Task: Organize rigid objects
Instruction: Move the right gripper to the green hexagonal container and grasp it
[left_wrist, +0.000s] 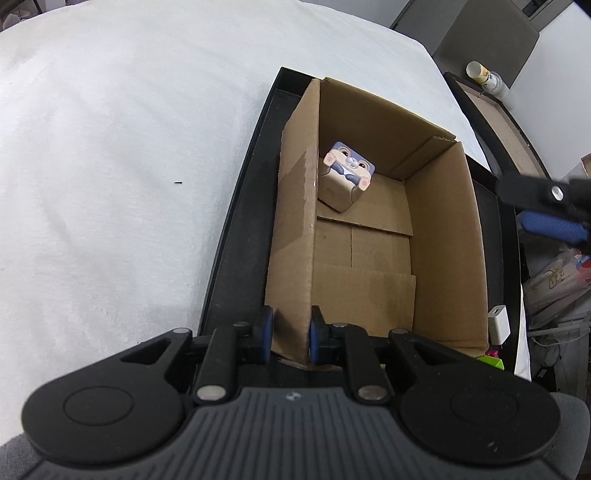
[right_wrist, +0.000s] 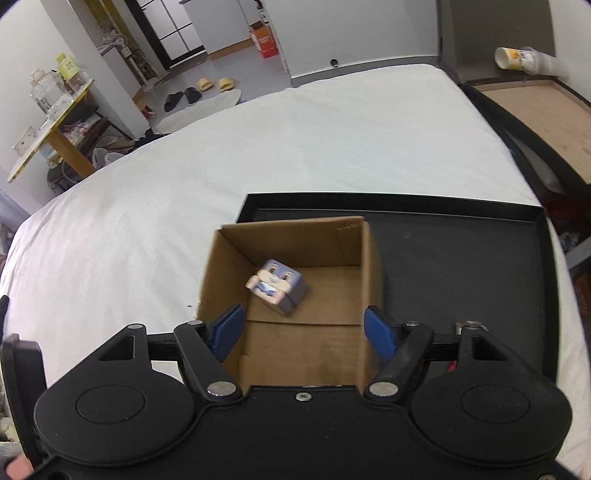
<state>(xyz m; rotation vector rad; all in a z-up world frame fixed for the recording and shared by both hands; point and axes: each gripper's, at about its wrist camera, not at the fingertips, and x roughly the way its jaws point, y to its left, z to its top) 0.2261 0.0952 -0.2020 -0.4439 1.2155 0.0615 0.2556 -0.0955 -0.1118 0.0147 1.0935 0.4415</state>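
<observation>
An open cardboard box stands in a black tray on a white sheet. My left gripper is shut on the box's near left wall, with one blue pad on each side of the cardboard. Inside lies a small cube box with a cartoon rabbit print, tilted against the left wall at the far end. In the right wrist view the same cube rests on the floor of the cardboard box. My right gripper hangs open above it with nothing between its pads.
A white charger block and a green item sit in the tray beside the box. A second tray with a brown floor and a plastic cup lie off to the right. The tray floor right of the box is bare.
</observation>
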